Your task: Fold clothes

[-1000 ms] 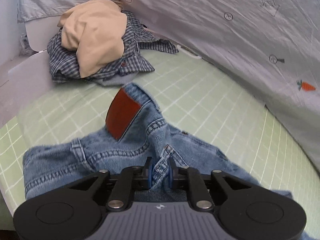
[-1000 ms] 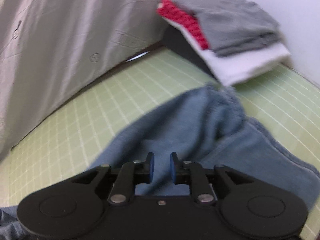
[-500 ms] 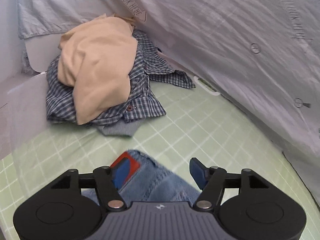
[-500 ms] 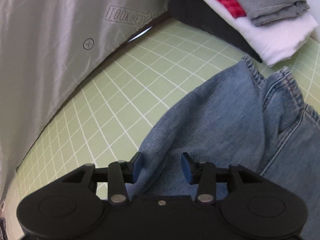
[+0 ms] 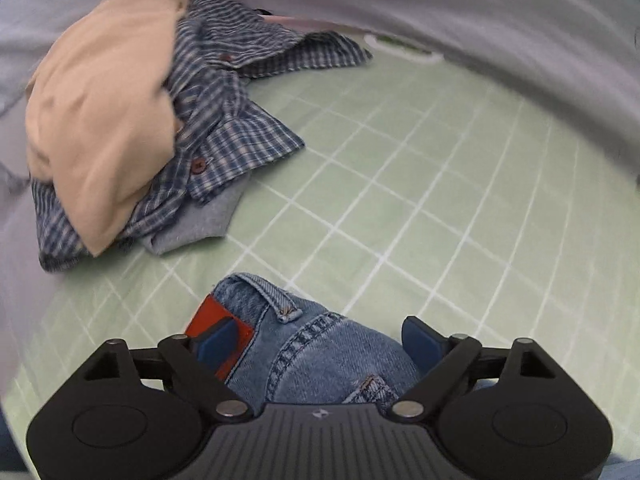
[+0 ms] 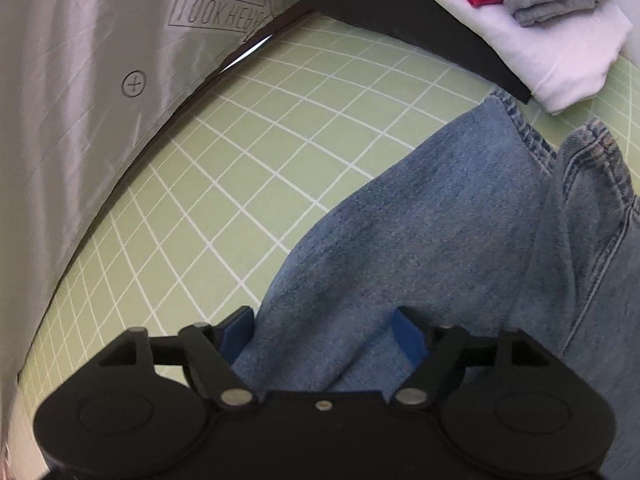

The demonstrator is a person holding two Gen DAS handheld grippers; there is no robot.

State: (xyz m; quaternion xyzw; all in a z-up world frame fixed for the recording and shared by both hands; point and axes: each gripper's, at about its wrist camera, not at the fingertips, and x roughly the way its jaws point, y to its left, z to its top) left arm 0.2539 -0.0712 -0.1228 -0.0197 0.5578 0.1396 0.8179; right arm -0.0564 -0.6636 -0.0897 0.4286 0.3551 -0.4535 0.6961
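A: What has changed since a second ago?

B: Your left gripper (image 5: 320, 338) had been clenched on the waistband of the jeans (image 5: 320, 344) and has since let go; your right gripper (image 6: 326, 330) had its jaws nearly together and has since spread them. Both sets of jaws now stand released, wide apart, with denim lying between them but not pinched.

A: Where are the jeans now?

B: Flat on the green gridded table (image 5: 400, 200). In the left wrist view the waistband end, with its red patch (image 5: 218, 342) and a belt loop, sits at 6 o'clock, right under your jaws. In the right wrist view the legs run from 6 o'clock up toward 2 o'clock, and their hems (image 6: 560, 136) end just beside a stack of folded clothes (image 6: 540, 20).

A: Anything else nearby?

B: A loose heap at 10 o'clock in the left view: a tan garment (image 5: 100, 120) over a plaid shirt (image 5: 240, 132) and something grey. A silvery sheet (image 6: 80, 80) lines the far edge.

A: What does this mean for the task?

B: My judgement: the jeans have just been laid down. Whether another fold remains, I cannot tell, since only parts of them show.
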